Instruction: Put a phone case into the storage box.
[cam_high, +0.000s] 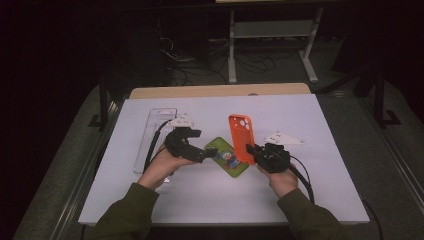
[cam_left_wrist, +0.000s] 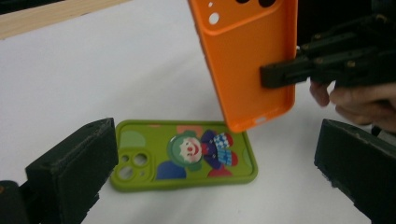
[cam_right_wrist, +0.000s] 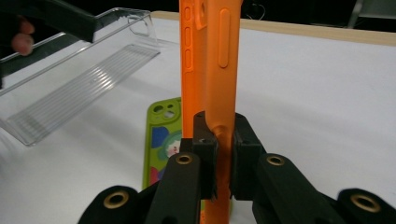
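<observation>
From the high view, there's a pale, matte white board laid over a wooden table, and the right gripper has an orange phone case pinched near its lower end, lifted off the board and standing up with the camera cutout at the top. Just left of it, a green phone case lies flat on the board at a slant, and the left gripper sits right at its near-left corner. A clear plastic tray lies further left, long and narrow. In the left gripper view, the two chunky black jaws stand wide apart with nothing between them, rough foam-looking pads; the green case lies flat between and beyond them, soft rubbery look, rounded corners, a cartoon clown printed on it and camera holes at its left end. The orange case hangs above it, tilted, smooth and silicone-like, its hollow inside facing this camera, the other gripper's jaw clamped on its edge. In the right gripper view, the jaws are squeezed narrow on the orange case's wall, seen edge-on with moulded side buttons; the green case lies behind, and the ribbed transparent tray is off to the left.
</observation>
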